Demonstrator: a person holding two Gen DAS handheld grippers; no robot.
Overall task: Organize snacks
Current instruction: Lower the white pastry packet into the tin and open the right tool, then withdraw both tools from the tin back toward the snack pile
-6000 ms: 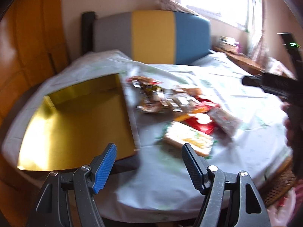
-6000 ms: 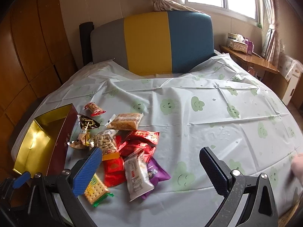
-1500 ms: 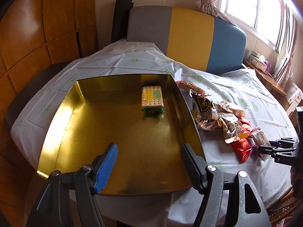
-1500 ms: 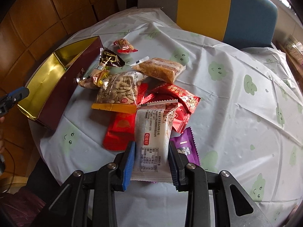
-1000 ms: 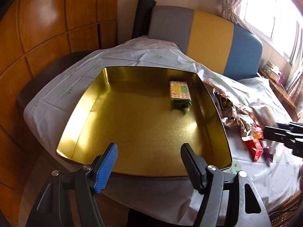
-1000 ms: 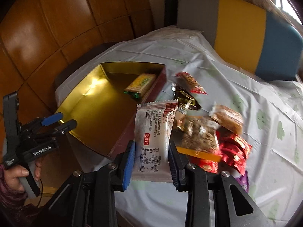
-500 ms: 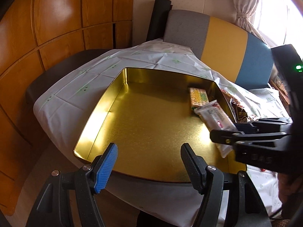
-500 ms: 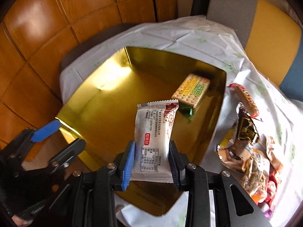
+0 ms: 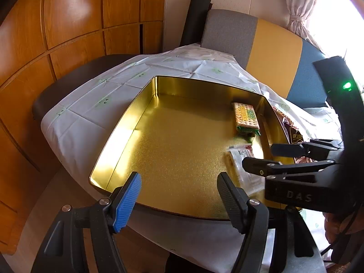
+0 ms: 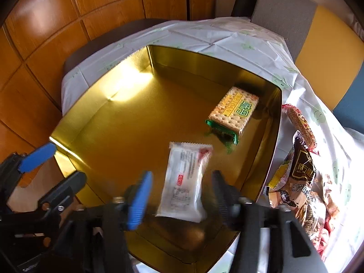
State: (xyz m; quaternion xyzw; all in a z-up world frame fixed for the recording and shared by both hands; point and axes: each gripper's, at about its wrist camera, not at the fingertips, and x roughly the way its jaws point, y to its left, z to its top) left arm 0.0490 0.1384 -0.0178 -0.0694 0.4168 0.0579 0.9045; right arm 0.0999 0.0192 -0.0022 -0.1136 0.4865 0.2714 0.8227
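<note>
A gold tin box (image 10: pixel 127 118) sits on the table's left side, and a cracker pack (image 10: pixel 234 111) lies on its floor near the far right wall. My right gripper (image 10: pixel 180 195) hovers over the tin's near right part with its jaws opening. The white snack packet (image 10: pixel 184 182) is between them, and the pads no longer press it. In the left wrist view the packet (image 9: pixel 241 166) lies on the tin (image 9: pixel 170 147) floor under the right gripper (image 9: pixel 258 154). My left gripper (image 9: pixel 179 193) is open and holds nothing at the tin's near edge.
Several loose snack packets (image 10: pixel 300 182) are heaped on the white smiley tablecloth (image 10: pixel 227 36) right of the tin. A grey, yellow and blue chair back (image 9: pixel 261 43) stands behind the table. Wooden wall panels (image 9: pixel 68 22) close the left side.
The right gripper carried the white packet from the pile to over the tin; its jaws have now parted and the packet has dropped free. The left gripper has drifted a little along the tin's edge.
</note>
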